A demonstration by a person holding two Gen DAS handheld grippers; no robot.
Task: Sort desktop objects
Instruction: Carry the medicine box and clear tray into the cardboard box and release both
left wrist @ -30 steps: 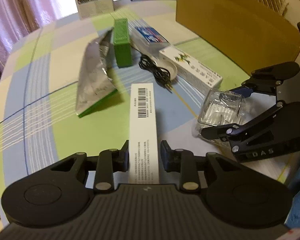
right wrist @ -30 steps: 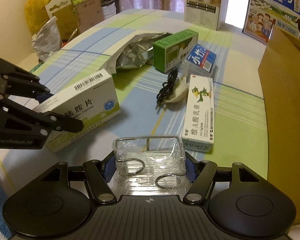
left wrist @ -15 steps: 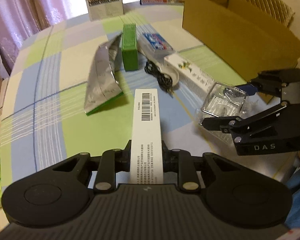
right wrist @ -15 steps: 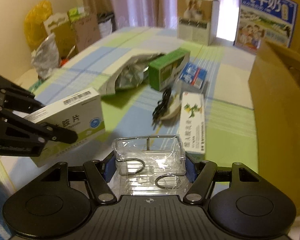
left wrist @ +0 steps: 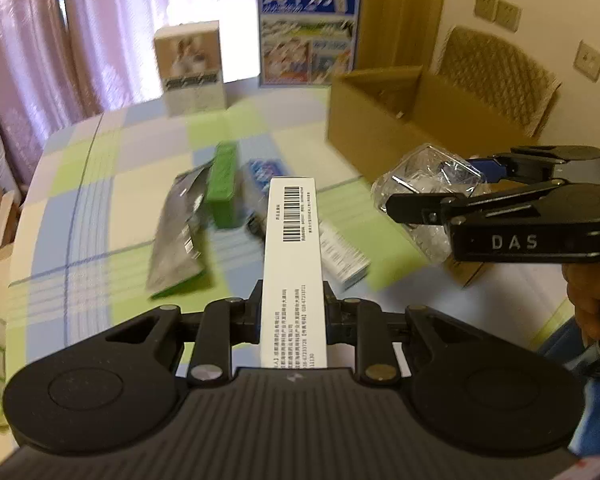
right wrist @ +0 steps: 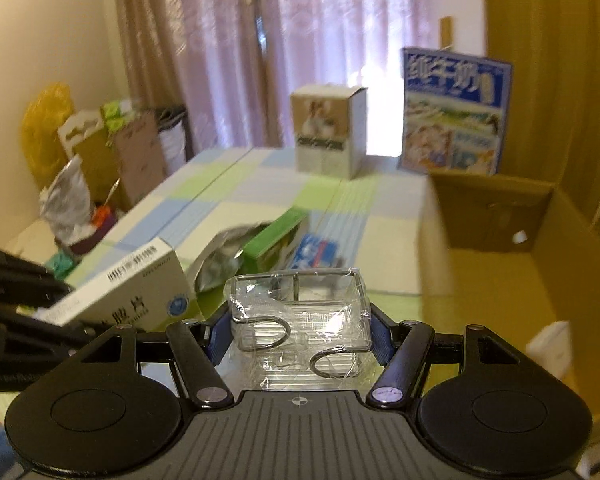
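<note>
Holding two items above the checked tablecloth [left wrist: 100, 184], we go left to right. Far left in the right wrist view, a yellow bag [right wrist: 46, 128] and cardboard bits stand off the table. Our left gripper [left wrist: 292, 312] is clamped on a white medicine box [left wrist: 294, 264], barcode end pointing fwd, lifted clear of the cloth. Under and beyond it on the table: a silver foil pouch [left wrist: 180, 232], a green box [left wrist: 223, 192] just beside it, a blue-and-white pack [left wrist: 266, 172], and another white box [left wrist: 342, 258], all blurred. At the table's far edge stand a small carton w/ a rabbit picture [left wrist: 192, 68] and a blue milk carton [left wrist: 308, 28]. To the right, our right gripper [right wrist: 300, 330] is closed on a clear plastic-wrapped pkg w/ metal hooks [right wrist: 300, 320], held in the air near the open cardboard box [right wrist: 540, 248]. Whether it's over the rim we can't tell. A hand [left wrist: 588, 296] shows at far right.
</note>
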